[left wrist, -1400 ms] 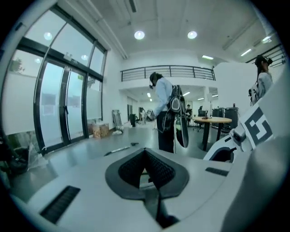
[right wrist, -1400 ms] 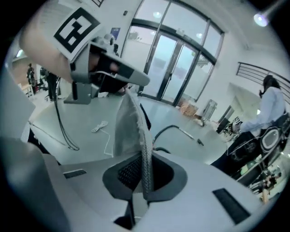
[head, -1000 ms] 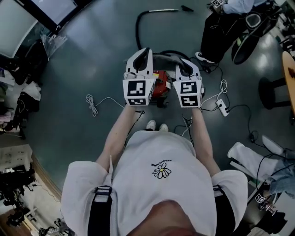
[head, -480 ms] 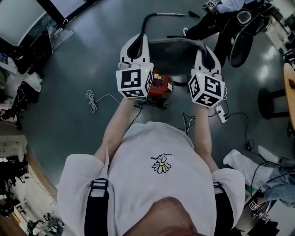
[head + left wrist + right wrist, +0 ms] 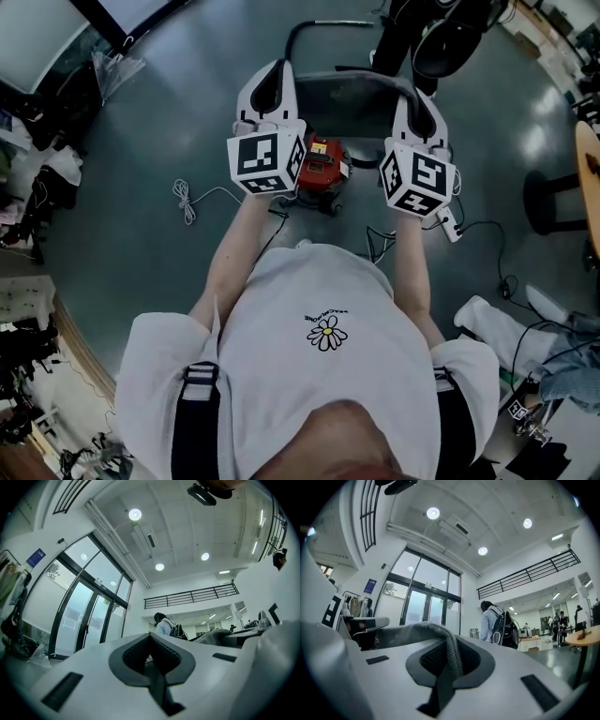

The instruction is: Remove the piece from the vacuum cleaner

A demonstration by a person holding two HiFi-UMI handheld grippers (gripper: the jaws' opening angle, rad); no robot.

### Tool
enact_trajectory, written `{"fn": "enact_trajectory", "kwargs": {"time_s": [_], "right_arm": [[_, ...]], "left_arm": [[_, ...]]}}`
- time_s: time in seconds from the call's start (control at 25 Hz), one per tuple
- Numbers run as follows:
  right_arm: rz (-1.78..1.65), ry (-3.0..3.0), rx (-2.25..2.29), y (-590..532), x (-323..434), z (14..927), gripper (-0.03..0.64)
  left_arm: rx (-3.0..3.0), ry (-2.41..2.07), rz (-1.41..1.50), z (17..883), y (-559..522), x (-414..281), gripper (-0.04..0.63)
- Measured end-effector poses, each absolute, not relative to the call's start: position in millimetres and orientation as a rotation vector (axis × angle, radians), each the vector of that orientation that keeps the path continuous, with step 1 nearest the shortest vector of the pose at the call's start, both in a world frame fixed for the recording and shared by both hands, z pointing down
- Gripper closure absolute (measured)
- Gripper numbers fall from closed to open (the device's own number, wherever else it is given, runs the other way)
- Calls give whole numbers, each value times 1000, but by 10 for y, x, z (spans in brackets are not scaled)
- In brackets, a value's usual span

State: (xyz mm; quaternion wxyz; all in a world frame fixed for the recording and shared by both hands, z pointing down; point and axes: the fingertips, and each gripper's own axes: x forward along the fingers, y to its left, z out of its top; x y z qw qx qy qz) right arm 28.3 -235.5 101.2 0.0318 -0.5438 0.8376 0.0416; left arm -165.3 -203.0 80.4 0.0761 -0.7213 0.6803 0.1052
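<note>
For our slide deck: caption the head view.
Left tongs and right tongs stretch grey fabric piece between them; red vacuum cleaner below.

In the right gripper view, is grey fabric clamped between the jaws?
Yes, the right gripper is shut on the grey fabric piece.

The piece (image 5: 361, 94) — matt woven cloth; vacuum cleaner (image 5: 323, 161) — smooth plastic.

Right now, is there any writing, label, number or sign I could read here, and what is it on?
None can be read for certain.
Shirt print: a daisy under small curved lettering, too small to read.
Blue wall sign: blurred, unreadable.
Left cube and right cube: black-and-white square patterns, no words.
Red vacuum cleaner: no legible label.
</note>
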Motion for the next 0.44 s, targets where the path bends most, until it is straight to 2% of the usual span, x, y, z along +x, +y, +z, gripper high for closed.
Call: {"fn": "enact_trajectory", "kwargs": {"time_s": [0.44], "right_arm": [[93,2598,-1689,-2229,261,1165,591]], "left_arm": [[-2191,2060,318,923,-1946,-1692,591]]}}
